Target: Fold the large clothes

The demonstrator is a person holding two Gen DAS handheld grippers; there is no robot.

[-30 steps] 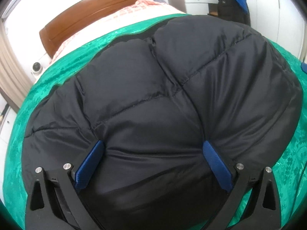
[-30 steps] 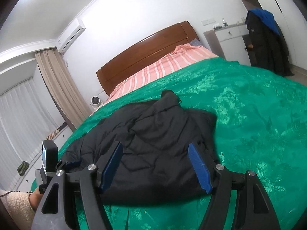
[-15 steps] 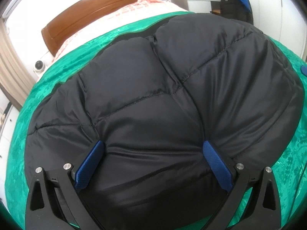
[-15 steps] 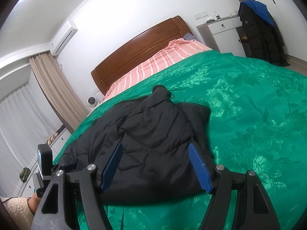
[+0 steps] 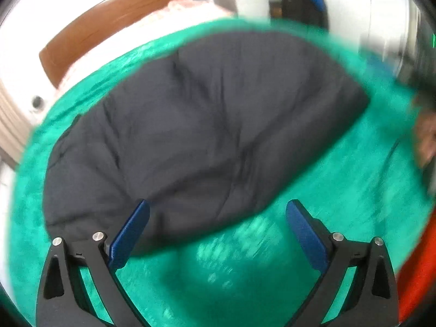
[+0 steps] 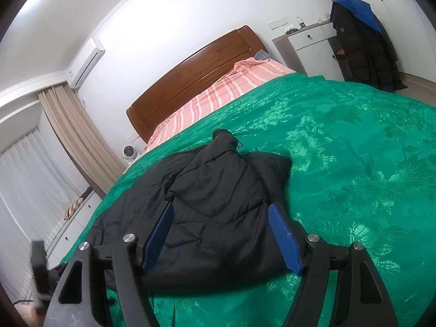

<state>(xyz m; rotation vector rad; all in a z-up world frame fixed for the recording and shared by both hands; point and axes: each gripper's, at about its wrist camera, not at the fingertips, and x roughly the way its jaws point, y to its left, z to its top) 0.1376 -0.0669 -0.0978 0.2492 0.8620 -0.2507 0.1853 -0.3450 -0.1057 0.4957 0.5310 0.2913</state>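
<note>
Left wrist view: left gripper (image 5: 218, 229) being pulled back off black padded jacket (image 5: 196, 125), jaws wide, empty, frame blurring | jacket lying folded on green bedspread (image 6: 354, 163) | right gripper (image 6: 222, 234) hovering, jaws wide, empty | fold likely being finished

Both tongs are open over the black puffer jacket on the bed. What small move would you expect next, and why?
Probably lower the right tongs onto the near edge of the black puffer jacket and close on it. Both tongs stand open and empty. The jacket lies bunched on the green bedspread, one end sticking up, so it looks only partly folded. The left tongs view is motion-blurred, with the jacket mostly ahead of them.
</note>
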